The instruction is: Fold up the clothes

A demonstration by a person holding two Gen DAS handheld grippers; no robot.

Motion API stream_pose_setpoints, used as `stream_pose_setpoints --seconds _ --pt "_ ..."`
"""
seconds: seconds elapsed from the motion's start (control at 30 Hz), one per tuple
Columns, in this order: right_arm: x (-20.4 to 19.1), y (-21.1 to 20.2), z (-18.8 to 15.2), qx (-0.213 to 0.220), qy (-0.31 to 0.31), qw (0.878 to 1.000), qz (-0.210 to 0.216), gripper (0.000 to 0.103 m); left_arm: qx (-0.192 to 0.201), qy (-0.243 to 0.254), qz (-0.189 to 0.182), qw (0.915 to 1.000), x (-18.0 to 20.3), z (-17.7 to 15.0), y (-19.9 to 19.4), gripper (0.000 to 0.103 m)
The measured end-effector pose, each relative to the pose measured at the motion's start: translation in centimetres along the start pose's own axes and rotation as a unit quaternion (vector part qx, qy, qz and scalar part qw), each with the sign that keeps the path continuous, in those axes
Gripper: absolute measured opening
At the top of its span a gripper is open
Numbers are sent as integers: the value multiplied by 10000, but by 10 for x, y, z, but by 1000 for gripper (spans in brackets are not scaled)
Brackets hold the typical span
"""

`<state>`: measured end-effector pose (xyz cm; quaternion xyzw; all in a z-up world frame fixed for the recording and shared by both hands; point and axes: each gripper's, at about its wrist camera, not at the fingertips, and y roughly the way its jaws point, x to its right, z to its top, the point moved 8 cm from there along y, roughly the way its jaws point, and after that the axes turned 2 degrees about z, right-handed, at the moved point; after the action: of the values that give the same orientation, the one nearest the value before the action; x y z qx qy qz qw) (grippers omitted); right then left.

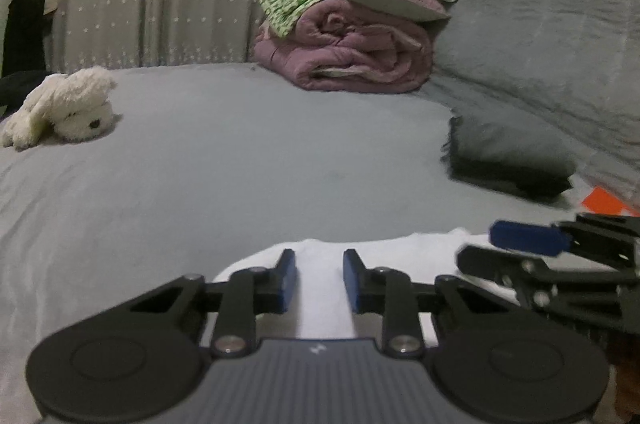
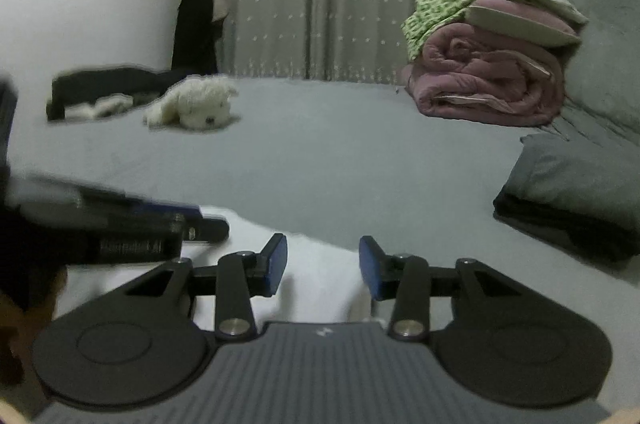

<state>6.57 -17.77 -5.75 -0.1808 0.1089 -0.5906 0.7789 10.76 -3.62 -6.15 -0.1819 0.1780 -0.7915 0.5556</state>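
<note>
From the left wrist view, the left tongs (image 1: 319, 280) stand spread over the white cotton garment (image 1: 320, 304) lying on the grey bed sheet (image 1: 240, 151), pads clear of the cloth. The right tongs (image 1: 496, 252) reach in beside them, rolled on edge. A folded dark grey cloth (image 1: 508, 155) lies well apart; only here does an orange scrap (image 1: 604, 201) show.

From the right wrist view, the right tongs (image 2: 323, 266) are also spread, nothing pinched, over the white garment (image 2: 320, 284). The left tongs (image 2: 192, 224) come close, so they could collide or catch a single layer and bunch the fold. Only here a black heap (image 2: 100, 83) shows behind the white plush dog (image 2: 196, 101).
</note>
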Motion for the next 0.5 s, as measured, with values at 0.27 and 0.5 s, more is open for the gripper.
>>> stream_pose_setpoints --seconds 0.27,0.5 --pt "28 18 -25 -436 678 9966 141 43 -131 -4 31 9999 -1 -11 10 26" --pt "26 -6 -8 -209 807 9964 143 51 34 84 -53 9999 4 -3 -17 35"
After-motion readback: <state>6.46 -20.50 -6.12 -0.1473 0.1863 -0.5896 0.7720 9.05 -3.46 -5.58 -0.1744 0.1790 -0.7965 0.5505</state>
